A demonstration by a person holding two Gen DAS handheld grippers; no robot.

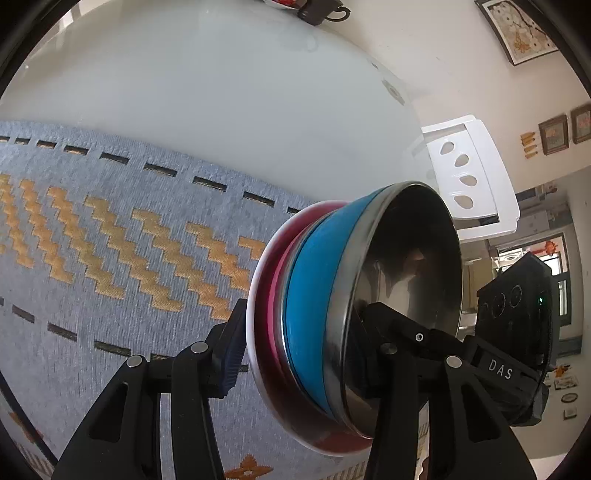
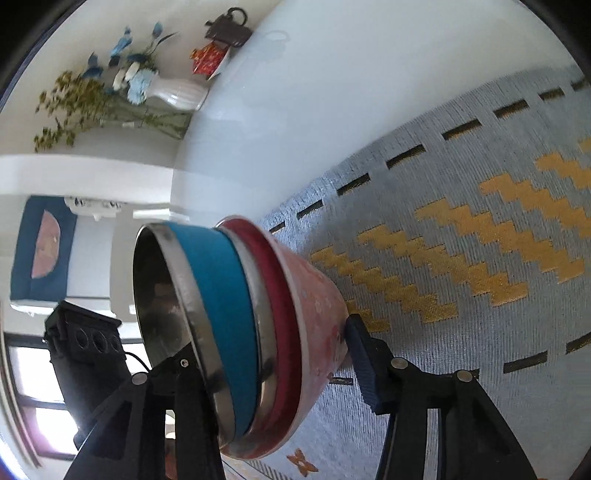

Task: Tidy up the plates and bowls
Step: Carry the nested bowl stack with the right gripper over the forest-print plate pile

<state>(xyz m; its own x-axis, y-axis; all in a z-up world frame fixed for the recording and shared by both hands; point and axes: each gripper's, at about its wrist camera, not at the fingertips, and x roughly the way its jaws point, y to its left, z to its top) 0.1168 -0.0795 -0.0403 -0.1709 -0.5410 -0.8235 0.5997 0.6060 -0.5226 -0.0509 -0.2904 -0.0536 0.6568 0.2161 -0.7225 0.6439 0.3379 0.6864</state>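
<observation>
A nested stack of bowls fills both wrist views: a steel bowl with a blue outside [image 1: 314,295] [image 2: 221,295] sits in a red bowl [image 1: 275,295] [image 2: 277,295], which sits in a pale pink patterned bowl [image 2: 317,306]. My left gripper [image 1: 306,328] is shut on one side of the stack, with one pad [image 1: 231,354] on the outer wall and the other finger inside the steel bowl. My right gripper [image 2: 266,350] is shut on the opposite side, with a pad [image 2: 360,354] against the pink bowl and the other finger inside. Whether the stack touches the mat is hidden.
A blue-grey woven mat [image 1: 110,240] [image 2: 461,240] with yellow zigzags lies on the white table [image 1: 221,92]. A white chair [image 1: 472,166] stands beyond the table edge. A white vase of flowers [image 2: 177,92], a dark teapot [image 2: 229,29] and a red packet [image 2: 208,59] stand at the far side.
</observation>
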